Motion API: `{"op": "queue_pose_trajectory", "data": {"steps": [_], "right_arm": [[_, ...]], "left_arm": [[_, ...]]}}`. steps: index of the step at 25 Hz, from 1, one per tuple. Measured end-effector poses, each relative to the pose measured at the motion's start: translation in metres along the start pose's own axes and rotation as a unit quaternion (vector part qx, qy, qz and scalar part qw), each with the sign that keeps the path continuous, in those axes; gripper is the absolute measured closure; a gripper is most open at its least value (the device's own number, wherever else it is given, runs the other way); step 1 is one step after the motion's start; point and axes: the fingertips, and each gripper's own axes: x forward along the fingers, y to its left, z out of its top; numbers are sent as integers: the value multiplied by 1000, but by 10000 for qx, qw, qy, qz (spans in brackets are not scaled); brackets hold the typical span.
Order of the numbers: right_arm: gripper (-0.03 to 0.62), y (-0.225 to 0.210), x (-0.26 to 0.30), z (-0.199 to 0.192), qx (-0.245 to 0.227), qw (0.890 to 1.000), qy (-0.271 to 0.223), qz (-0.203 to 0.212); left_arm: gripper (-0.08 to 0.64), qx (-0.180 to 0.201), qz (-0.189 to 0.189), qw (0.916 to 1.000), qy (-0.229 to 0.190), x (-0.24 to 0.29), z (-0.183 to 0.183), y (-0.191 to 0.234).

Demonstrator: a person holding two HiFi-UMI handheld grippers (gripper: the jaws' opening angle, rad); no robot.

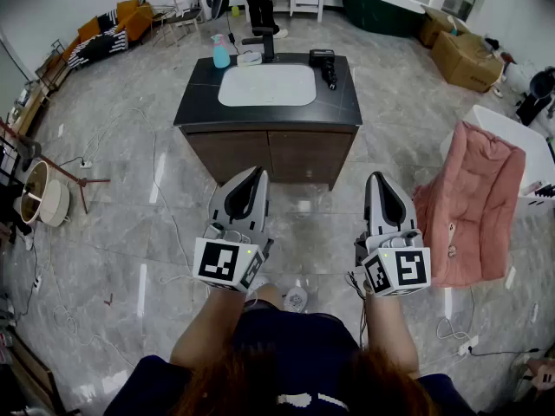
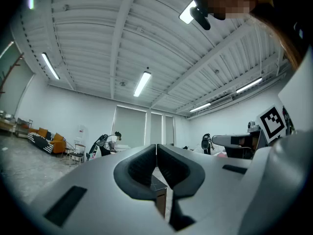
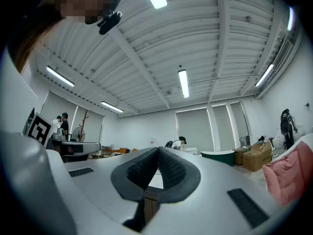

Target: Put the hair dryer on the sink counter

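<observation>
- An orange sofa (image 1: 121, 20) stands far off at 10 o'clock, across the grey tiled floor (image 1: 130, 206).
- A blue spray bottle (image 1: 220, 53) stands upright on the dark-topped desk (image 1: 198, 104), at 10 o'clock from the basin.
- The left hand-held gripper (image 1: 257, 173) is held low at 11 o'clock, pointing toward the desk and well apart from it. Its jaws are pressed together at the tips, with nothing between them.
- The white basin (image 1: 267, 85) is sunk into the middle of the desk, straight ahead at 12 o'clock. A black faucet (image 1: 264, 43) stands at its far edge.
- The black hair dryer (image 1: 325, 61) lies on the desk at 2 o'clock from the basin, near the far right corner. It is touched by neither hand-held gripper.
- The right hand-held gripper (image 1: 378, 178) is held low at 1 o'clock, beside the left one and level with it. Its jaws are fully closed on each other and it holds nothing.
- A pink blanket (image 1: 473, 202) hangs at 3 o'clock, draped over something white.
- Cardboard boxes (image 1: 464, 55) sit on the floor at 2 o'clock, well beyond the desk.
</observation>
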Motion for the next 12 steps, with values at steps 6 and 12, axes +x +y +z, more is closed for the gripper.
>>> {"op": "queue_pose_trajectory", "data": {"steps": [6, 12], "right_arm": [[577, -7, 7, 2, 123, 9998, -108, -80], [577, -19, 33, -7, 161, 9998, -18, -61]], "left_arm": [[537, 1, 4, 10000, 19, 7, -3, 4], [537, -85, 33, 10000, 20, 34, -12, 19]]}}
